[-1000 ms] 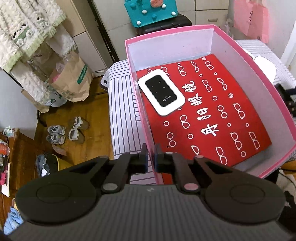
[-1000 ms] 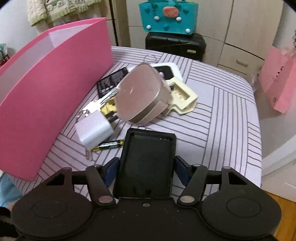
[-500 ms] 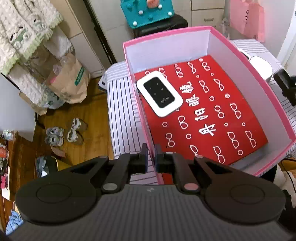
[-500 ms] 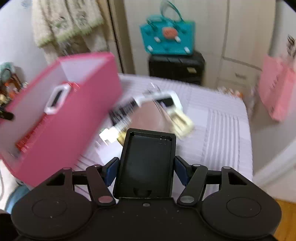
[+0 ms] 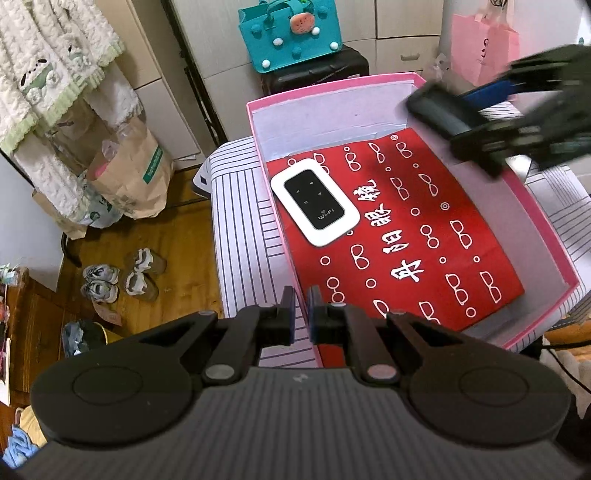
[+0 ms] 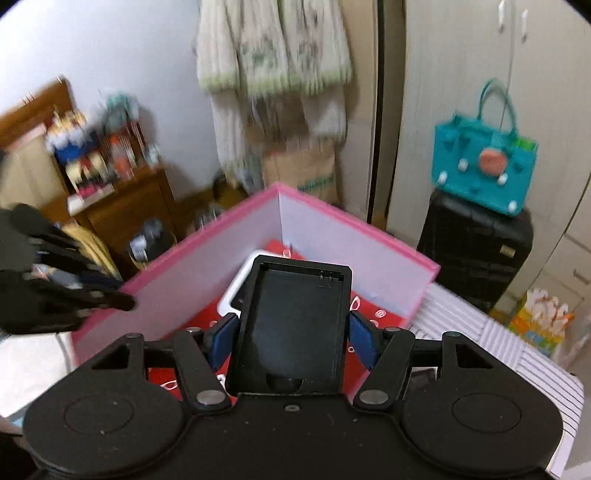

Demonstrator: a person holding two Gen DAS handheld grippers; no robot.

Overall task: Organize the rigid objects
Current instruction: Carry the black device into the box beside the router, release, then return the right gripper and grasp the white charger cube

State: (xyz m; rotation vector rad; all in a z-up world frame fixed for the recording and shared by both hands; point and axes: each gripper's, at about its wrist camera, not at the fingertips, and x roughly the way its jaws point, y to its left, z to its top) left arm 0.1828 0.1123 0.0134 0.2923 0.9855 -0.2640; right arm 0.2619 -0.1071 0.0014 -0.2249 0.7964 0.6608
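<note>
A pink box (image 5: 546,221) with a red printed liner (image 5: 424,236) stands on a striped surface. A white and black WiFi router (image 5: 314,201) lies in its far left corner. My left gripper (image 5: 299,310) is shut on the box's near left wall. My right gripper (image 6: 291,332) is shut on a black flat case (image 6: 295,325) and holds it above the box (image 6: 354,240), over the router (image 6: 236,299). In the left wrist view the right gripper (image 5: 491,122) with the case (image 5: 439,110) shows blurred over the box's far right corner.
A teal bag (image 5: 291,33) sits on a black suitcase (image 5: 317,74) behind the box. A pink bag (image 5: 484,48) hangs at the right. Paper bags (image 5: 125,170) and shoes (image 5: 122,273) lie on the wooden floor at the left. A wooden cabinet (image 6: 122,206) stands beyond.
My right gripper has lifted the black case off the striped surface and swung it left over the pink box. My left gripper has kept its hold on the box wall.
</note>
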